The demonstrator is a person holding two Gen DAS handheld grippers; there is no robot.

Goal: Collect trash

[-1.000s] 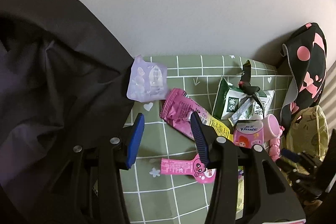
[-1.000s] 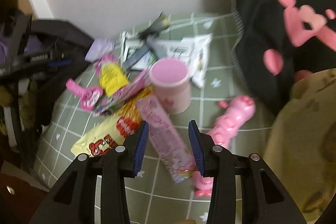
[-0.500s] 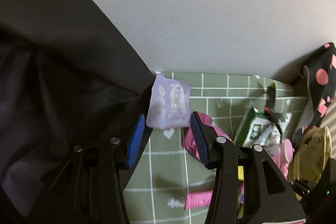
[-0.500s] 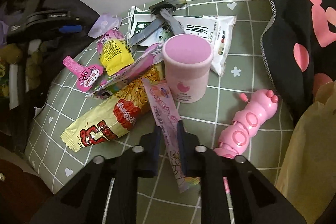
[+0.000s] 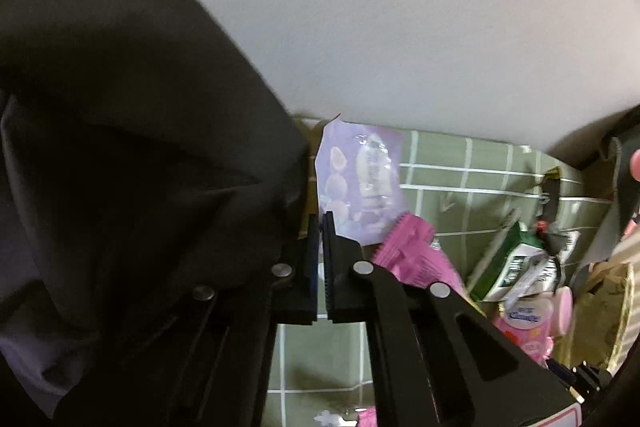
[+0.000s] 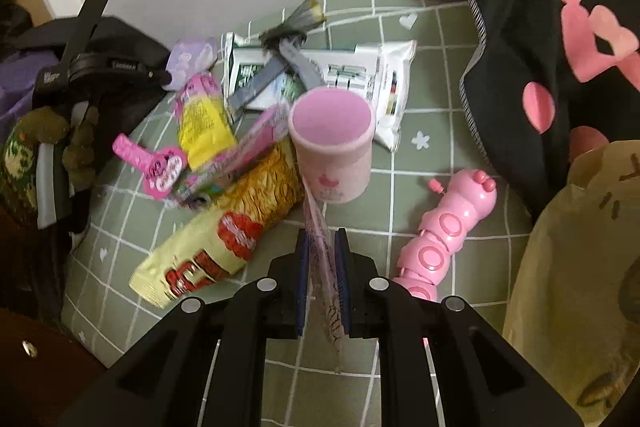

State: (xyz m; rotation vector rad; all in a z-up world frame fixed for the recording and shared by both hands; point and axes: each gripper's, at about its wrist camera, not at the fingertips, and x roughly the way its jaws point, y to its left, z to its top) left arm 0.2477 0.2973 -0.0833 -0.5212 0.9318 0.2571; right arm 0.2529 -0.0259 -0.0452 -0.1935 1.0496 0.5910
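Trash lies scattered on a green checked cloth (image 6: 424,183). My right gripper (image 6: 320,239) is shut on a long pink strip wrapper (image 6: 315,215), which stands on edge between the pads, its far end by the pink cup (image 6: 332,151). A lilac wrapper (image 5: 360,179) lies at the cloth's far left by the wall. My left gripper (image 5: 320,223) is shut, its tips pinching that wrapper's lower left corner. In the right wrist view the lilac wrapper (image 6: 192,55) and the left gripper's black body (image 6: 120,67) meet there too.
A yellow snack bag (image 6: 224,239), a pink-yellow wrapper (image 6: 204,123), a pink tag (image 6: 160,167), a wipes pack (image 6: 380,75) and a pink caterpillar toy (image 6: 448,231) lie around. Black fabric (image 5: 120,147) crowds the left; a black-and-pink cloth (image 6: 540,27) and a tan bag (image 6: 580,267) fill the right.
My left gripper moved in to the lilac wrapper and shut at its corner. My right gripper closed on the pink strip, which now stands on edge between the pads.
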